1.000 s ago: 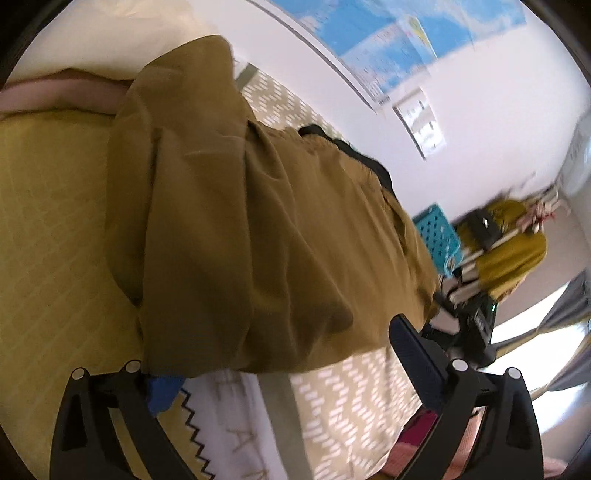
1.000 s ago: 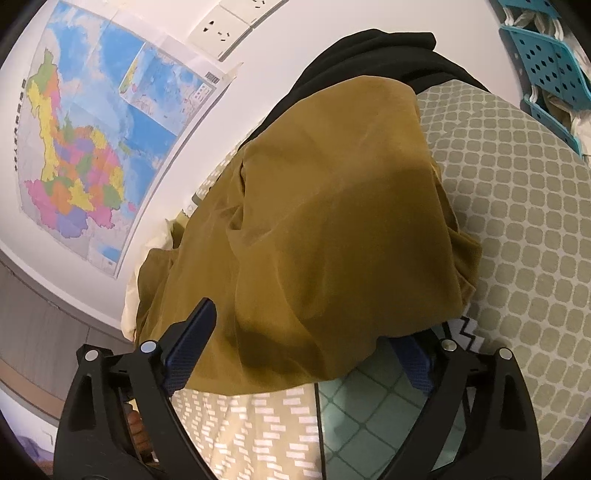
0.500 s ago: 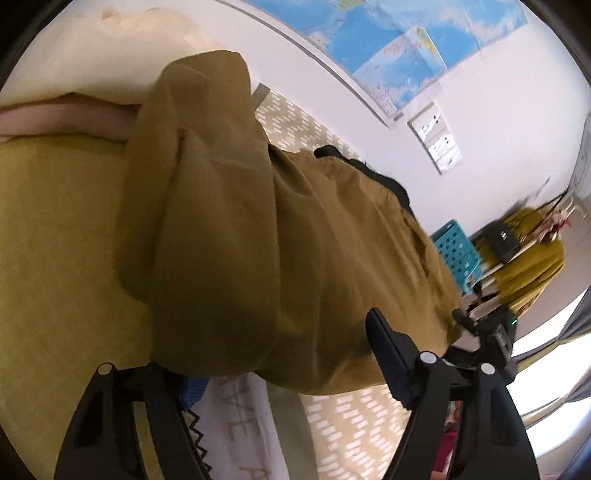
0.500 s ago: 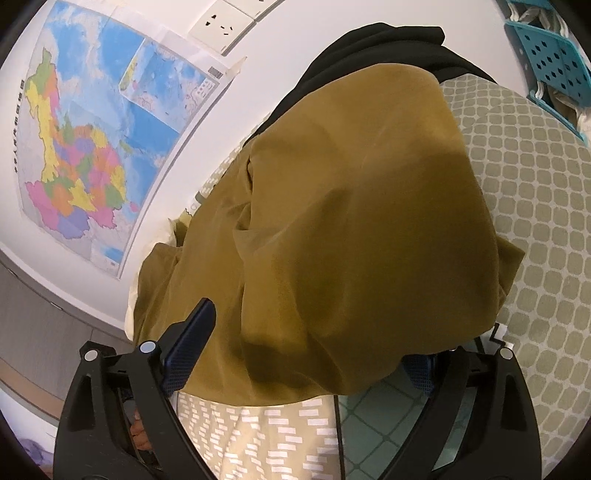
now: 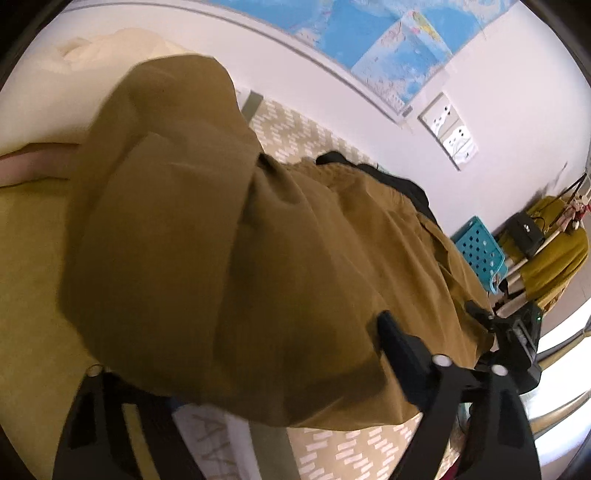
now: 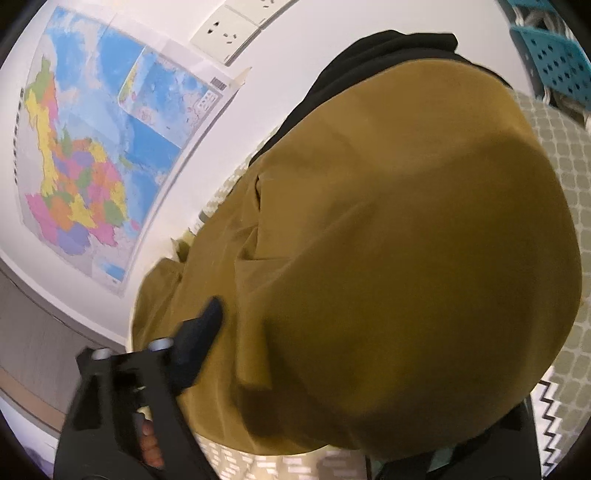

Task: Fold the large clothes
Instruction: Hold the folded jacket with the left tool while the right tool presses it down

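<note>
My left gripper (image 5: 236, 373) reaches under the near edge of the mustard-brown garment (image 5: 221, 240), which lies bunched in thick folds across the patterned bedspread (image 5: 351, 454). One black finger stands out against the cloth on the right, pressed up to the hem; the other finger on the left is tucked beneath the draped edge, so its tip is hidden. The fabric sits between my jaws, which stand fairly wide, and I cannot tell whether the pads are pressing on it.

My right gripper (image 6: 362, 373) is further along the same garment (image 6: 406, 258), which fills most of that view as one big rounded mound. Its jaws are closing with the cloth between them. The left finger rests against a fold of the fabric, while the right finger is almost wholly buried beneath the overhanging hem, only a dark edge showing at the bottom. A fingertip of my hand (image 6: 151, 446) shows behind the left finger's frame.

At the far end of the garment a black piece of clothing (image 6: 388, 48) peeks out from under it, against the white wall. A coloured map (image 6: 92, 155) hangs on that wall, with wall sockets (image 6: 229, 33) beside it. To the far right a blue perforated basket (image 5: 480, 251) stands near a rack draped with another mustard cloth (image 5: 554, 258). A pale cream pillow (image 5: 92, 62) lies at the far left.
</note>
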Demonstrator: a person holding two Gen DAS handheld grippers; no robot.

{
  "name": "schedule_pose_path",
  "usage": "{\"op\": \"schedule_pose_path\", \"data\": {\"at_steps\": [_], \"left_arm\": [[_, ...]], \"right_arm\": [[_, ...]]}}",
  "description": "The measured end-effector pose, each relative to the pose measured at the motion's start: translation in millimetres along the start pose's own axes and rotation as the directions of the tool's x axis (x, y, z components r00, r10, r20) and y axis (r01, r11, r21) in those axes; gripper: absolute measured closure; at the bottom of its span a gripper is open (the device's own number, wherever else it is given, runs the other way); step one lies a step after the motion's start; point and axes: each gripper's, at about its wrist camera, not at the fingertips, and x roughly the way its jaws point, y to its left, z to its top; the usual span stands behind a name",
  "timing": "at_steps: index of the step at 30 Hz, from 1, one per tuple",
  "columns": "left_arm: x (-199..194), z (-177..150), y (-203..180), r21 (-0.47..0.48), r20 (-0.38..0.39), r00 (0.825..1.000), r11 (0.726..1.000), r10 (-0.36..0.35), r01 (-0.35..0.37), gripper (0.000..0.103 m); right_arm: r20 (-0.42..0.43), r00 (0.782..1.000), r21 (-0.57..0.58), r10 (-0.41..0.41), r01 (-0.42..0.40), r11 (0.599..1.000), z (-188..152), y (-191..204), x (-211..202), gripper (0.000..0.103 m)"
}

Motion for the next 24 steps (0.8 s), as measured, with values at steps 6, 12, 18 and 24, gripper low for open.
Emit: {"op": "schedule_pose_path", "data": {"at_steps": [6,12,18,24], "left_arm": [[7,4,-1,-0.011,-0.026,0.999,1.000,0.019,-0.019,0.017],[9,4,-8,0.000,-0.021,0.998,0.998,0.057,-0.057,0.016],[8,4,-7,-0.001,-0.017,0.998,0.998,0.061,-0.061,0.018],[7,4,-7,0.010,-0.016,0.998,0.998,0.064,-0.064,0.019]], "right_arm": [[-0.007,1.000,-0.004,-0.001,0.001,1.000,4,4,10,0.032],[-0.001,1.000,-0.018,-0.015,0.015,1.000,5,8,14,0.030],[-0.021,0.999,-0.038,-0.030,0.030,0.999,5,7,16,0.046],[-0.037,0.999,-0.030,-0.002,0.001,1.000,6,5,17,0.049]]}}
